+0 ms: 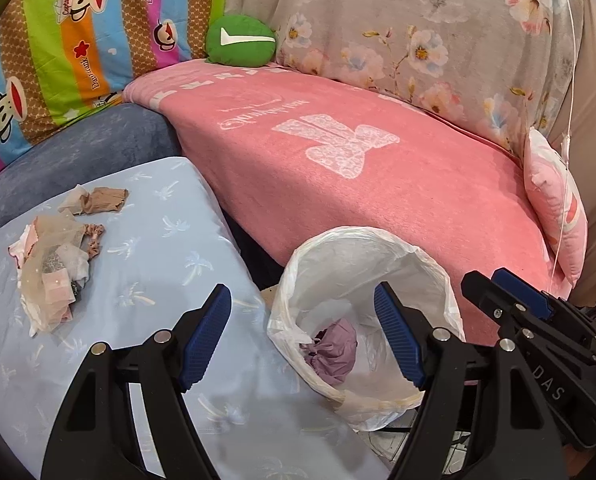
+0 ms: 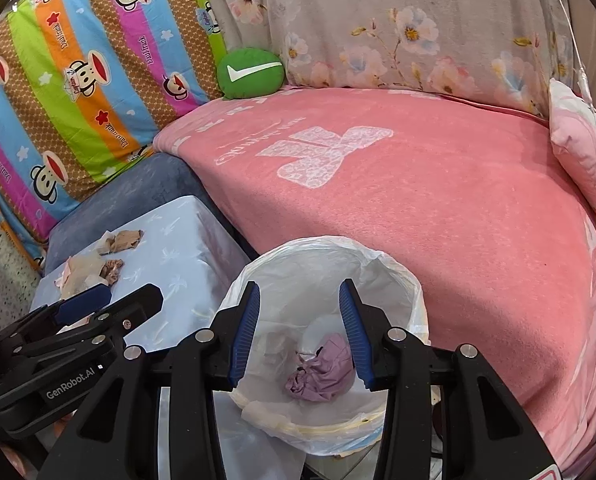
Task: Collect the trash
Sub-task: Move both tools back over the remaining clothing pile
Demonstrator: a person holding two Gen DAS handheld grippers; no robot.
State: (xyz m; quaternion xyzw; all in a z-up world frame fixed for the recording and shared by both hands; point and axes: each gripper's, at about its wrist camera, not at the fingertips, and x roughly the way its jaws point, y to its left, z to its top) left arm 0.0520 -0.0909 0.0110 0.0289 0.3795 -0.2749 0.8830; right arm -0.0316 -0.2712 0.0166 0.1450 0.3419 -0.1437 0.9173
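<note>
Both the left gripper (image 1: 301,336) and right gripper (image 2: 298,334) hover, jaws apart and empty, above the bin (image 2: 401,280); remaining scraps (image 1: 54,272) sit lower left, best pinched low.

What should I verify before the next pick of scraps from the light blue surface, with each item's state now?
1. Left tool open and empty: ok.
2. Right tool open and empty: ok.
3. Bin bag mouth open: ok.
4. Purple scrap already inside bag: ok.
5. Scrap pile and tan scrap on light blue cloth awaiting pickup: not ok.
6. Further trash on pink blanket: none visible, ok.
</note>
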